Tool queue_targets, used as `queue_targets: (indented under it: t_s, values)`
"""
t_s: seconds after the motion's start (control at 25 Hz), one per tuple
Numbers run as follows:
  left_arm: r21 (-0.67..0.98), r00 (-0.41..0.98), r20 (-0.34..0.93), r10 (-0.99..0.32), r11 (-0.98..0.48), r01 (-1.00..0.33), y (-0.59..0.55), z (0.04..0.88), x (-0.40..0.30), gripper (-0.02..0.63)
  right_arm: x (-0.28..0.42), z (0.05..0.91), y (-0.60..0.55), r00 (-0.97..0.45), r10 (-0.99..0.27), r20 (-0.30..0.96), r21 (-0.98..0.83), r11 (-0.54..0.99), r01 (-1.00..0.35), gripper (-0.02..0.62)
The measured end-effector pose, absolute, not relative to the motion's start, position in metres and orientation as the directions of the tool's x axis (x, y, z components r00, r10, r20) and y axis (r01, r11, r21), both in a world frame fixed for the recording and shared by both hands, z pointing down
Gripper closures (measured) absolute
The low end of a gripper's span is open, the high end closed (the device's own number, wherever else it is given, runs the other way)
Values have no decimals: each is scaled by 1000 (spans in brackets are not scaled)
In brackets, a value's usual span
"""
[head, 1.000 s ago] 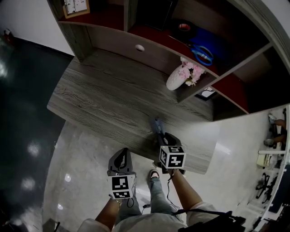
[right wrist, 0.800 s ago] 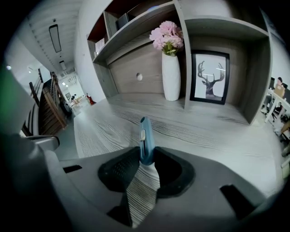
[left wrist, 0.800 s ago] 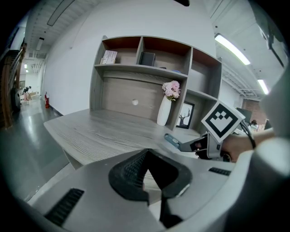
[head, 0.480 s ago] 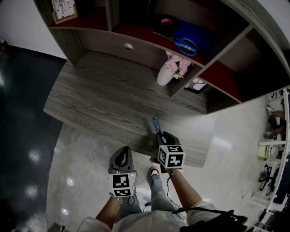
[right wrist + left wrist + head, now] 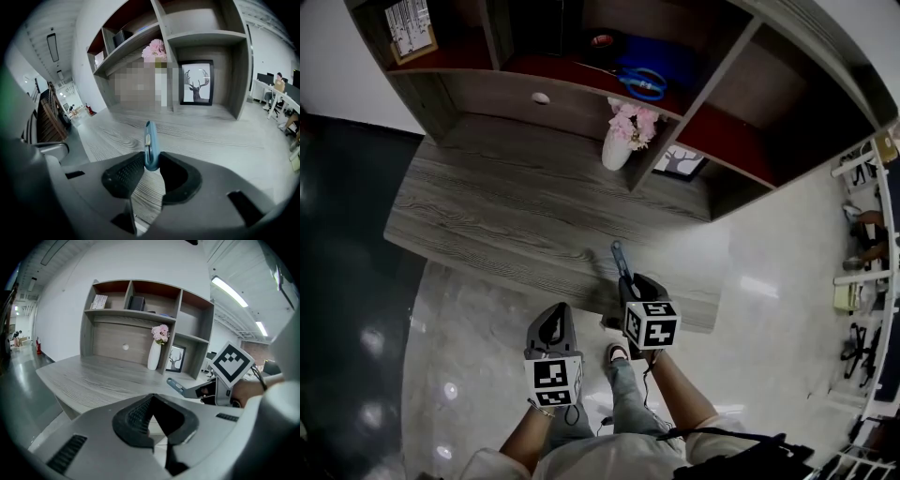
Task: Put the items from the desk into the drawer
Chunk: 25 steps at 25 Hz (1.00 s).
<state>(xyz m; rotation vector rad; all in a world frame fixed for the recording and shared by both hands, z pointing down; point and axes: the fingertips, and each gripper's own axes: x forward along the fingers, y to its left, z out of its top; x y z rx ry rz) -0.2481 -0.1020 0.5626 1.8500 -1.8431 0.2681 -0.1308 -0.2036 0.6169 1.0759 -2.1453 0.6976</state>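
Observation:
My right gripper [image 5: 630, 281] hovers over the front edge of the grey wooden desk [image 5: 506, 211], shut on a slim blue utility knife [image 5: 619, 257]. In the right gripper view the knife [image 5: 150, 143] stands upright, pinched between the two pads. My left gripper [image 5: 551, 325] hangs in front of the desk over the floor, shut with nothing in it; its jaw tips meet [image 5: 152, 399]. The closed drawer with a white knob [image 5: 541, 97] sits in the hutch at the back of the desk, also in the left gripper view [image 5: 125, 347].
A white vase of pink flowers [image 5: 619, 141] stands on the desk beside a framed deer picture [image 5: 680, 161]. Blue scissors [image 5: 642, 84] and a tape roll [image 5: 602, 40] lie on the shelf above. A framed card [image 5: 408, 28] stands at upper left.
The head view has swung, so desk and hutch have shifted left and up in the picture. Both grippers keep about the same place; the right still grips the knife.

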Motion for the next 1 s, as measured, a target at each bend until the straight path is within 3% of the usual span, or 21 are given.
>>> queue_targets:
  t_s: [1.0]
  values:
    - [222, 203, 486, -850, -105, -969, -82, 561, -150, 608, -38, 610, -125, -427, -523, 738, -212, 422, -882, 497]
